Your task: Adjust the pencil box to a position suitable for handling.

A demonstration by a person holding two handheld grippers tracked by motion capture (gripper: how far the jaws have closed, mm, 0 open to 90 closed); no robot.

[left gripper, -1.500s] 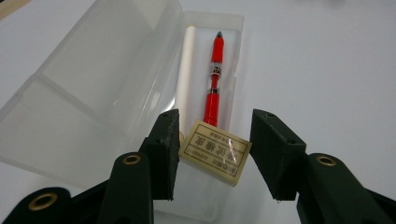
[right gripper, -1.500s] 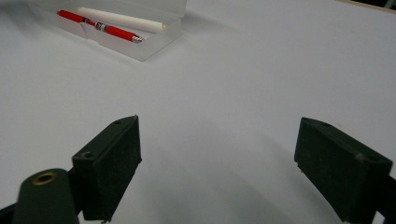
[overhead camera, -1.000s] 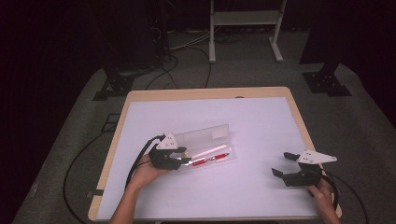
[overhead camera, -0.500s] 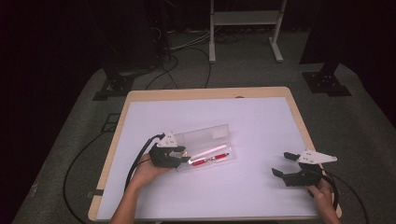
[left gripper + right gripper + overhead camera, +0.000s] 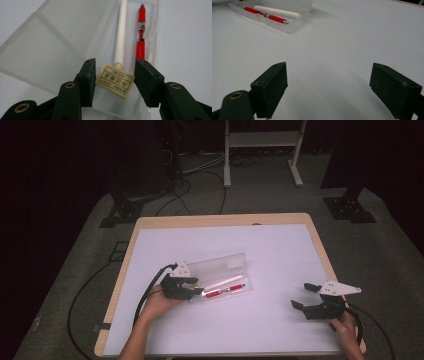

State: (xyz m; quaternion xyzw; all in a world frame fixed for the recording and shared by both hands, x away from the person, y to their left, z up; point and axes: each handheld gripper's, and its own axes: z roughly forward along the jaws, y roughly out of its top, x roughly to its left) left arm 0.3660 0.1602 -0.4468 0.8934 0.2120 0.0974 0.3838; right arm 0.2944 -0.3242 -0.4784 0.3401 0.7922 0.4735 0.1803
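A clear plastic case (image 5: 235,287) lies open at the middle left of the white table (image 5: 225,240), its lid (image 5: 220,266) folded back. Inside lie a red pen (image 5: 225,291) and a white stick (image 5: 223,283). My left gripper (image 5: 197,287) is at the case's left end. In the left gripper view it (image 5: 115,75) stands open, its jaws on either side of a yellowish tag (image 5: 115,81) at the end of the white stick (image 5: 121,37), beside the red pen (image 5: 140,37). My right gripper (image 5: 301,295) is open and holds nothing over bare table at the front right (image 5: 328,82), with the case (image 5: 294,25) far off.
A black cable (image 5: 150,290) trails from the left gripper over the table's left edge. Beyond the far edge, on the carpet, are loose cables (image 5: 200,175), a white stand's legs (image 5: 227,165) and black bases (image 5: 350,207).
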